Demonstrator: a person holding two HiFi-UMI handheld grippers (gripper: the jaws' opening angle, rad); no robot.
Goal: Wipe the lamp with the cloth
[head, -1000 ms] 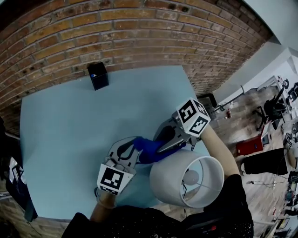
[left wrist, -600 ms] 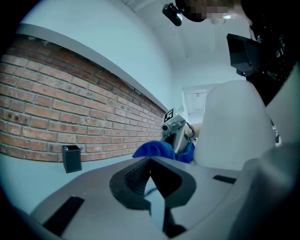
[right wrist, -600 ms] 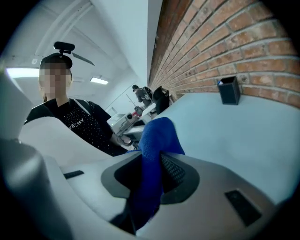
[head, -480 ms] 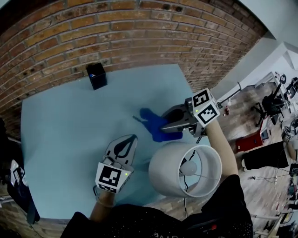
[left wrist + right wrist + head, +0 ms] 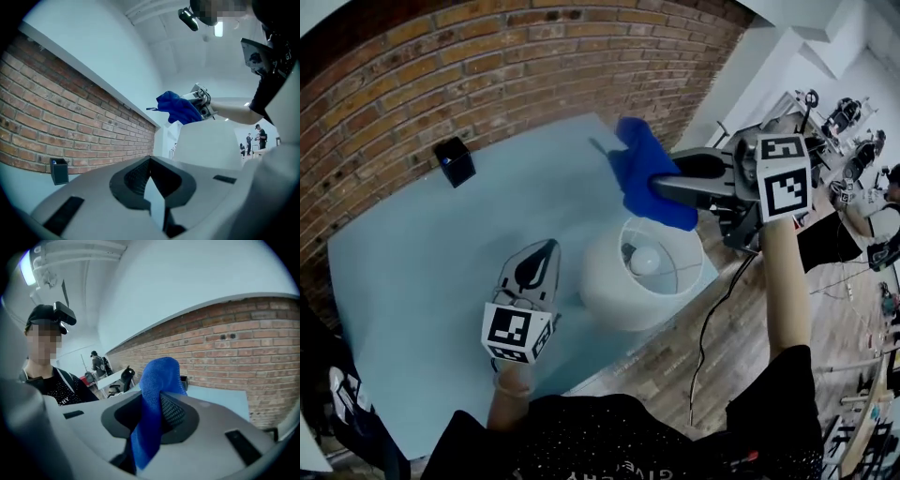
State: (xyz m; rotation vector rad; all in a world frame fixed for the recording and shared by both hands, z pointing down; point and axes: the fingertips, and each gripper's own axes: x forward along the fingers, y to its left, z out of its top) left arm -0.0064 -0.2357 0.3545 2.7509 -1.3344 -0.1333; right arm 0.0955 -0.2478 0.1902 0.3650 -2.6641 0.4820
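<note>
Above lamp: cloth hung, clamped in right gripper fingers.
Lamp place: near worktop edge.
Left gripper: fingers closed, empty.
Progress: wiping seemingly not begun; whole shade was left.

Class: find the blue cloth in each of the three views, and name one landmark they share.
Head view: cloth upper centre, above the lamp.
Left gripper view: upper centre, over the lamp.
Right gripper view: centre, clamped in the right gripper.
Shared landmark: brick wall.
</note>
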